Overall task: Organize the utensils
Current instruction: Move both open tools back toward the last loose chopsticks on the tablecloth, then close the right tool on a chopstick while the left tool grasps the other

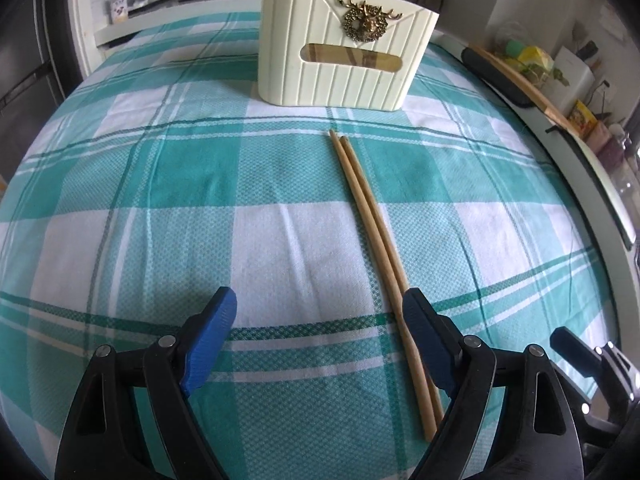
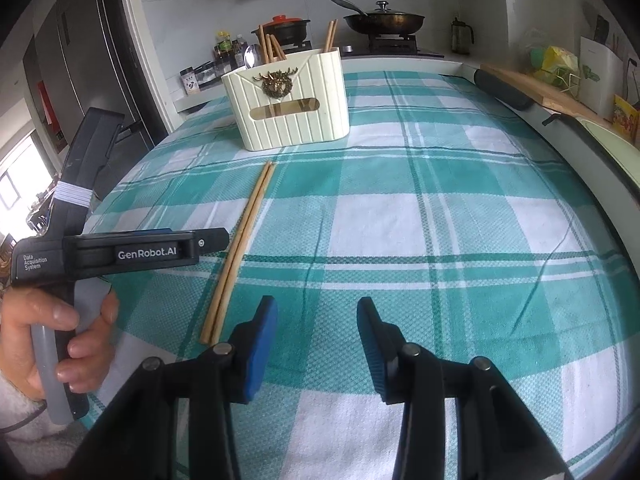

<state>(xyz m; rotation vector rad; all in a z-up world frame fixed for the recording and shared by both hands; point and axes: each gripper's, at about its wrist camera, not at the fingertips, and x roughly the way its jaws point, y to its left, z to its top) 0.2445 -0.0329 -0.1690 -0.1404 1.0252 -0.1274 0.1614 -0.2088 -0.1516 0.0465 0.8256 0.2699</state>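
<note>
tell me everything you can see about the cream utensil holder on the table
The utensil holder is a cream, ribbed, plastic-looking caddy standing upright at the far side of the checked tablecloth. A brass-coloured stag emblem sits above a slot-shaped window in its front. Chopsticks and a spoon stand inside. Neither gripper touches it.
</note>
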